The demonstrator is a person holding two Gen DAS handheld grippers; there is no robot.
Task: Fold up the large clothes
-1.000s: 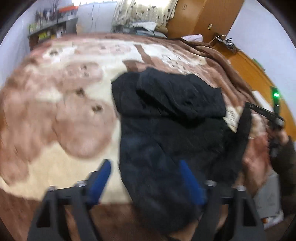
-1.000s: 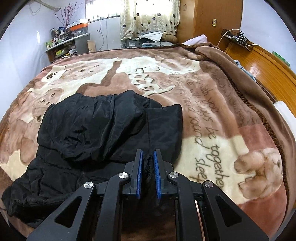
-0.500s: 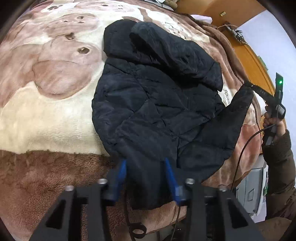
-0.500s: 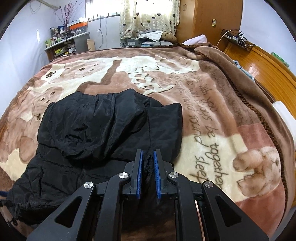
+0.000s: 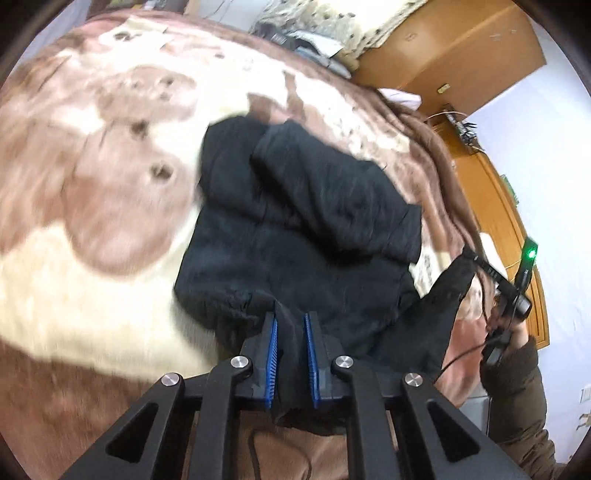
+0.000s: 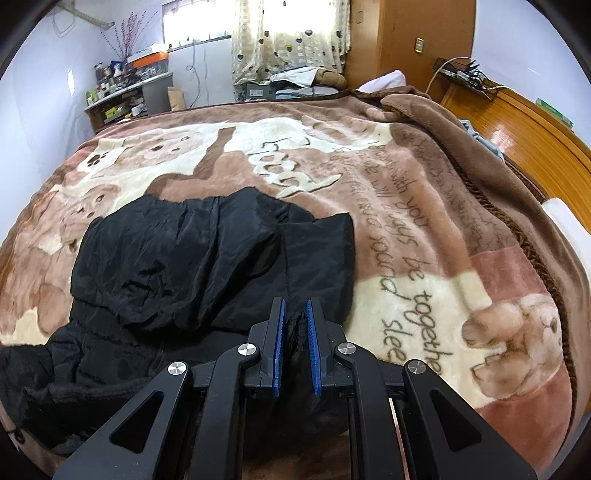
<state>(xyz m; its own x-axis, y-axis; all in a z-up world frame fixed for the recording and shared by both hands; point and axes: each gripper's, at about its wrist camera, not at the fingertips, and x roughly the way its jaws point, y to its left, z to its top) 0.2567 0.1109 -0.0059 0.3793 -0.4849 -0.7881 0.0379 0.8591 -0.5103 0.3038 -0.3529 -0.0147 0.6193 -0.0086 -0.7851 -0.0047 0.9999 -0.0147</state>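
Jacket (image 6: 207,266): plain black. Blanket (image 6: 424,229) under it: brown/cream/pink teddy-bear print, dark script lettering right of jacket. Gripper pads (image 6: 279,343): blue, on black frames. Curtain (image 6: 291,33) beyond jacket: cream, dark heart dots.

Both wrist cameras look forward along their own fingers, low and close over the bed. The left view is tilted, facing toward 1 o'clock; the right faces 12. Both share the black jacket (image 5: 295,236) (image 6: 207,258) and blanket (image 5: 92,221) (image 6: 424,206).
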